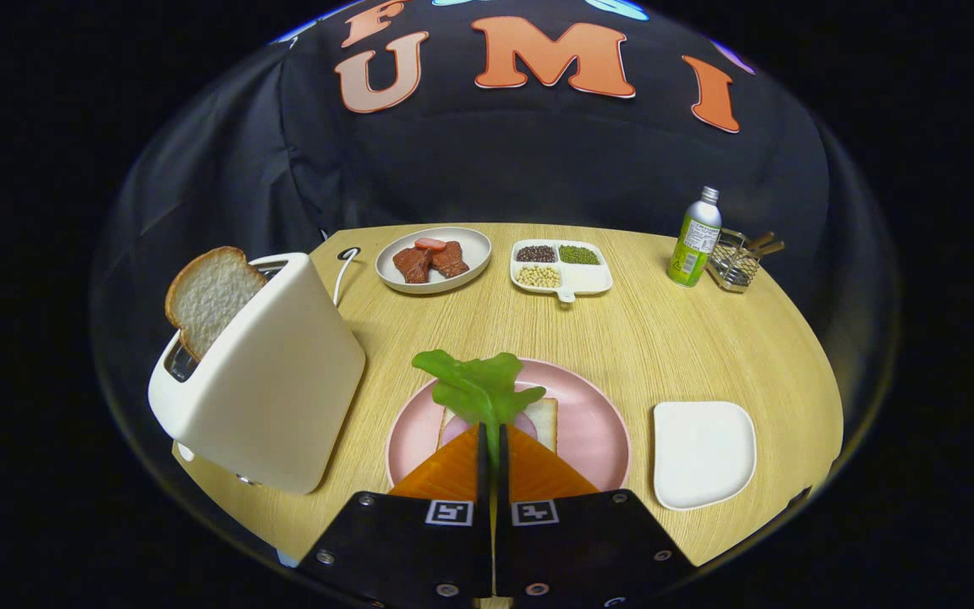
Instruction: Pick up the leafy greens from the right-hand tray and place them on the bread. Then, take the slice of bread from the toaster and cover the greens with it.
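Tool [492,436] clamped narrow on leafy greens [478,387] above bread [544,418] on pink plate [597,423], near counter's [639,338] front edge, toaster [271,381] with bread slice [208,296] at left edge, empty white tray [703,452] right, black cloth wall behind.

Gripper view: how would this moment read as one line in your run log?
gripper: shut on leafy greens | greens: above bread on pink plate | white tray: bare | toaster: bread slice in slot

Tongs [492,440] level and forward-pointing, orange fingers [453,474] pressed nearly together, pinching a thin stem.
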